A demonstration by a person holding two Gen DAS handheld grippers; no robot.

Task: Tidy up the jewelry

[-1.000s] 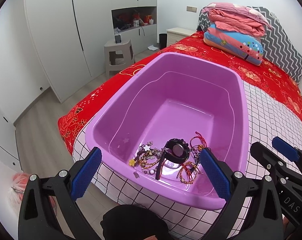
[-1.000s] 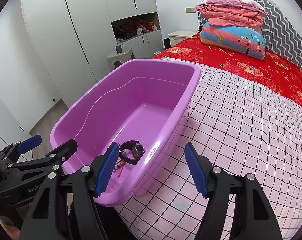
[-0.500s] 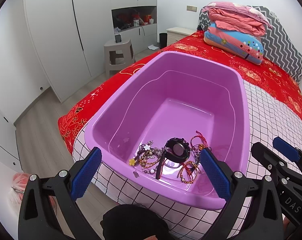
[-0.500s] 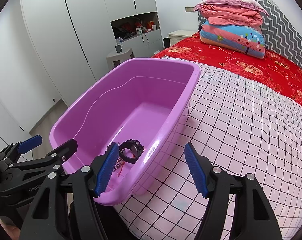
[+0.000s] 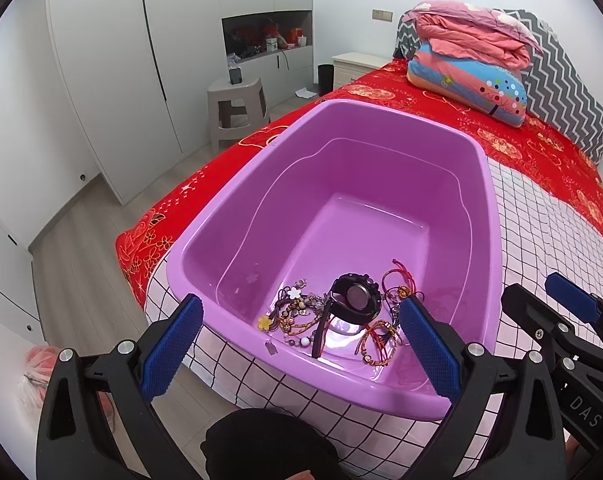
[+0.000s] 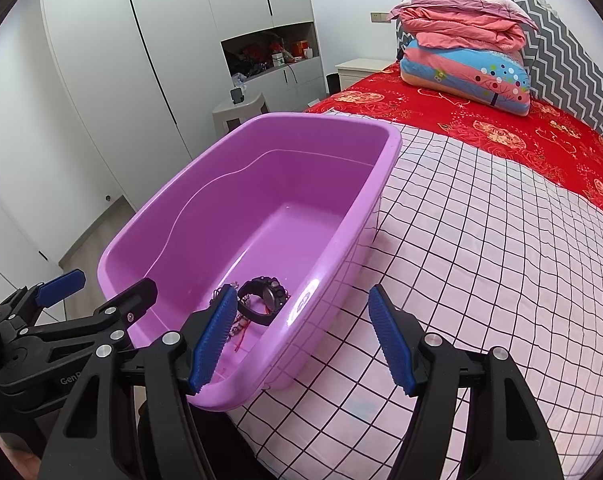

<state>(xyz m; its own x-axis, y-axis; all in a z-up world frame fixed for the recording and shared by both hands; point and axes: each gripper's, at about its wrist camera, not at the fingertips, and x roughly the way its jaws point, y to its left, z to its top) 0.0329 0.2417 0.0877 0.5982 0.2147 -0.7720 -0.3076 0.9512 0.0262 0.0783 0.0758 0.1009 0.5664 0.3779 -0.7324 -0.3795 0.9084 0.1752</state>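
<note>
Between the left gripper's [image 5: 301, 344] spread, empty fingers lies the jewelry [image 5: 333, 316]; right gripper [image 6: 303, 342] likewise spread.

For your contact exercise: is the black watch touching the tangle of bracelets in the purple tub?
Touching. In the left wrist view the black watch lies among the bracelets on the purple tub floor, its strap crossing beaded strands with no gap.

A home bedroom: a bed [image 6: 501, 208] with folded quilts [image 6: 461, 32]; white wardrobes [image 5: 101, 60]; a nightstand [image 5: 355, 64].
</note>
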